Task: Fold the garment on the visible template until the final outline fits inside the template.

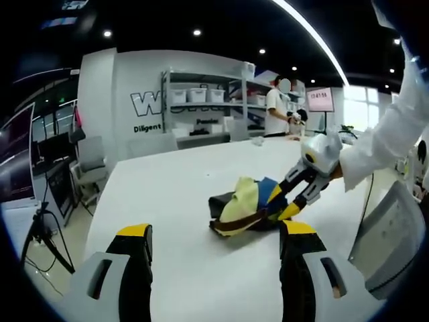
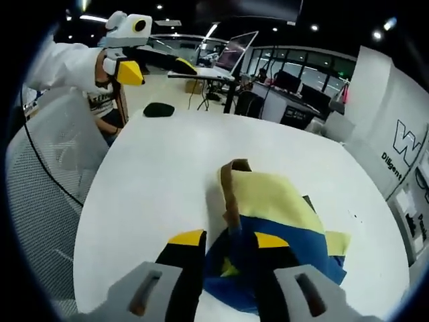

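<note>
A crumpled garment (image 1: 249, 201) in yellow, blue and brown lies bunched on the white table (image 1: 181, 168). A dark flat piece (image 1: 218, 202) shows under its left edge. My right gripper (image 1: 285, 203) reaches in from the right and pinches the garment's right side. In the right gripper view its jaws (image 2: 229, 239) close on a bunch of blue cloth of the garment (image 2: 268, 201). My left gripper (image 1: 216, 233) stands open above the table's near part, short of the garment, with nothing between its jaws. It also appears held high at the far side, left gripper (image 2: 157, 69).
A grey mesh chair (image 2: 47, 168) stands close to the table edge, chair (image 1: 389, 235). A black pad (image 2: 159, 109) lies at the table's far end. Desks with monitors (image 2: 234, 50) are beyond. A person (image 1: 275, 111) stands by shelves (image 1: 201, 100).
</note>
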